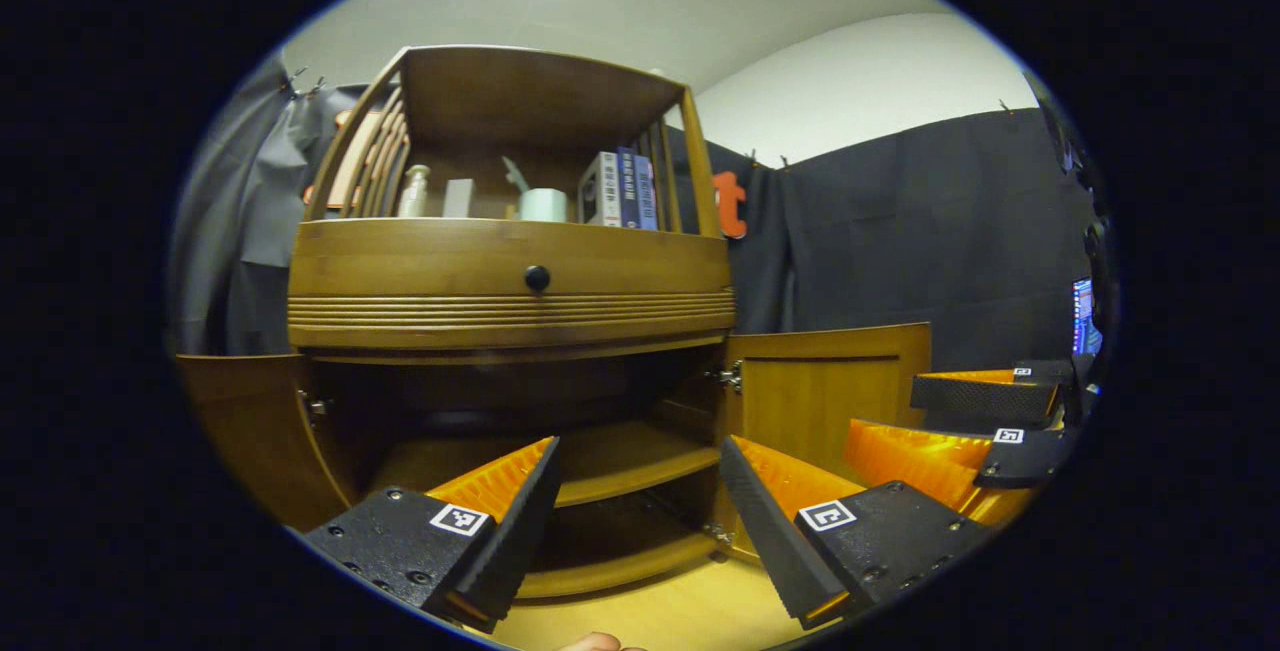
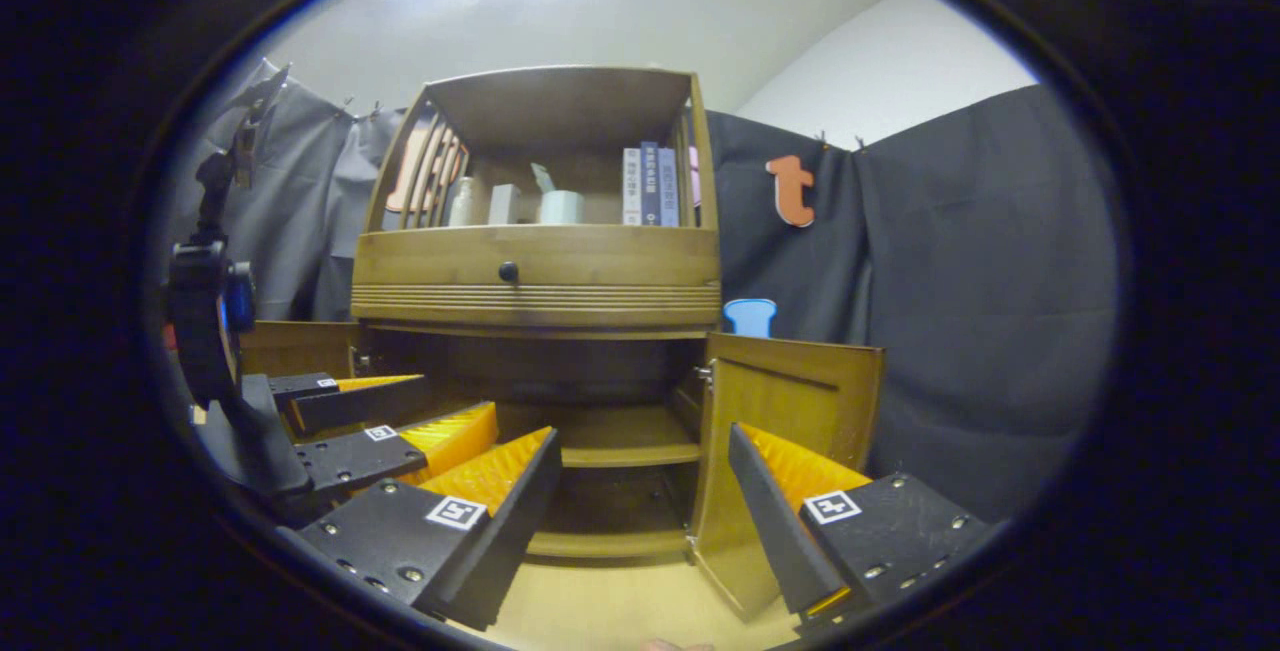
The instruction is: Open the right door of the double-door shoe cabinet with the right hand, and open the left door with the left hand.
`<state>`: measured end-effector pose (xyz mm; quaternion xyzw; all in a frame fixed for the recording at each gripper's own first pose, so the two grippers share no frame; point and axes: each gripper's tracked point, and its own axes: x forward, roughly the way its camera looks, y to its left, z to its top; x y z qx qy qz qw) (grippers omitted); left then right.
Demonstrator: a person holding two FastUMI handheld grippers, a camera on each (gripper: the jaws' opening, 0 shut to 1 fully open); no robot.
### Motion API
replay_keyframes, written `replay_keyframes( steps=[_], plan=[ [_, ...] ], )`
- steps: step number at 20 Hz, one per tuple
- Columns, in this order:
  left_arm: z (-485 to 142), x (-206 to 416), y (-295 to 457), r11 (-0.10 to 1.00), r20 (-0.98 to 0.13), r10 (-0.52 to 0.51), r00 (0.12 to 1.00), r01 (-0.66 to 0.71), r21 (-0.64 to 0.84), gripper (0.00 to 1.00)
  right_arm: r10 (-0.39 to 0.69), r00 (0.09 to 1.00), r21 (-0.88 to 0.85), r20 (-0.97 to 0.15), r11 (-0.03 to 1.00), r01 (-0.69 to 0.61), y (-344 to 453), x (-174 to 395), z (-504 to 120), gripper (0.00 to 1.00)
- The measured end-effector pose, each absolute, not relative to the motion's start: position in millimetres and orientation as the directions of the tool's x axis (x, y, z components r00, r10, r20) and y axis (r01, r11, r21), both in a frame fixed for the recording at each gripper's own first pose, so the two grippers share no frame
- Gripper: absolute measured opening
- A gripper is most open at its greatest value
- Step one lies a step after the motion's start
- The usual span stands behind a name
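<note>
The wooden shoe cabinet [image 1: 510, 281] stands straight ahead, with a drawer and a black knob [image 1: 537, 278]. Both lower doors are swung out: the left door [image 1: 240, 431] to the left, the right door [image 1: 830, 391] to the right. Bare inner shelves [image 1: 610, 461] show between them. My left gripper [image 1: 640, 461] is open in front of the opening and holds nothing. In the right gripper view, my right gripper [image 2: 645, 451] is also open and touches nothing, with the right door [image 2: 790, 401] just beyond its right finger. The left gripper [image 2: 460, 401] shows at the left, near the left door [image 2: 300, 346].
Books [image 1: 625, 191], a bottle and a cup stand on the cabinet's top shelf. Black cloth [image 1: 900, 231] hangs behind and to the right. A lit screen [image 1: 1085, 316] sits at the far right. The floor [image 1: 660, 611] is light wood. A blue object [image 2: 750, 316] peeks above the right door.
</note>
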<state>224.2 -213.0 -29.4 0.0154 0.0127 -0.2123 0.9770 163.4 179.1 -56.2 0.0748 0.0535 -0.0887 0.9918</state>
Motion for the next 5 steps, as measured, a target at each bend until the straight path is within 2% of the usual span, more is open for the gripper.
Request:
replay_keyframes(
  steps=[2, 5],
  plan=[
    [-30, 223, -233, 0.884, -0.032, -0.466, 0.884, 0.467, 0.016, 0.96, -0.222, 0.967, 0.113, -0.124, 0.965, 0.236, 161, 151, -56, 1.0],
    [-30, 211, -270, 0.855, -0.033, -0.518, 0.855, 0.518, -0.002, 0.96, -0.27, 0.955, 0.113, -0.123, 0.952, 0.283, 133, 133, -55, 1.0]
  ],
)
